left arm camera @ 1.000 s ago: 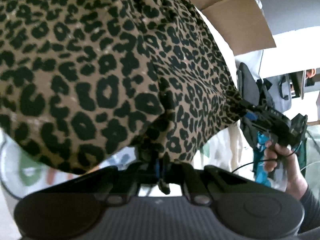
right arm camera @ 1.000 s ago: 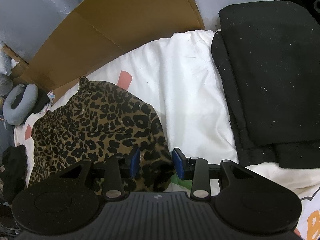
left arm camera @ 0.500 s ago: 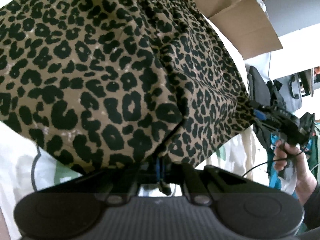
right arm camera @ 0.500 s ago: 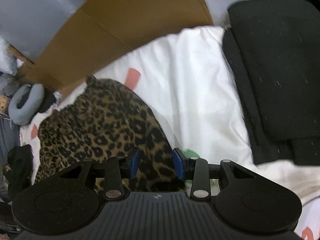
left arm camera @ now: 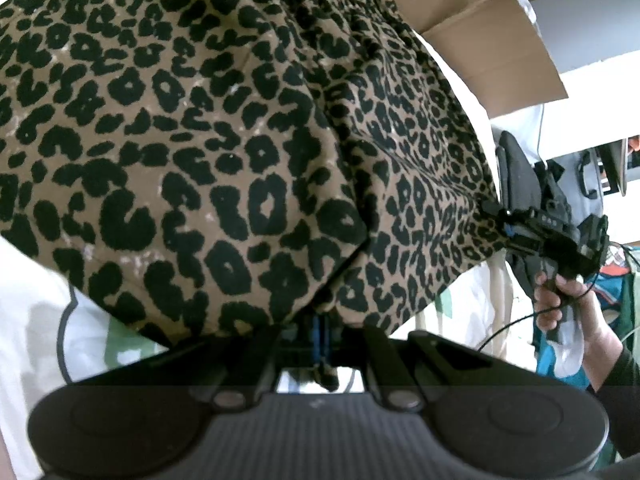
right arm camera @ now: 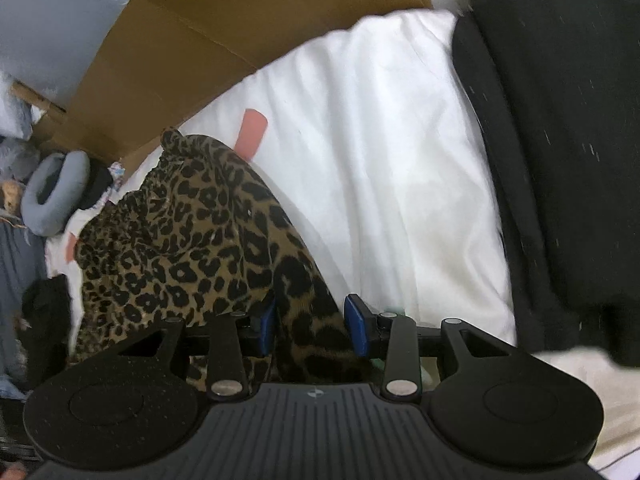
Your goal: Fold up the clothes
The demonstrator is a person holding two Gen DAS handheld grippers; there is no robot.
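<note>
A leopard-print garment [left arm camera: 200, 140] fills most of the left wrist view, lifted and spread above a white printed sheet [left arm camera: 32, 312]. My left gripper [left arm camera: 320, 336] is shut on its lower hem. At the right, the garment's far corner is drawn tight into my right gripper [left arm camera: 508, 228], which a hand [left arm camera: 568, 300] holds. In the right wrist view the garment [right arm camera: 180, 248] runs from the sheet [right arm camera: 380, 140] up between the blue pads [right arm camera: 356, 328]. There my right gripper [right arm camera: 310, 326] is shut on a thick bunch of it.
A folded black garment [right arm camera: 560, 140] lies on the sheet to the right. Brown cardboard [right arm camera: 240, 20] stands along the far edge of the bed. A grey neck pillow [right arm camera: 52, 192] and dark items lie at the left. More clutter and bags sit behind the hand.
Both grippers kept their hold. The right gripper moved, so the black garment slid toward the right edge of its view. In the left view more white sheet shows under the garment.
</note>
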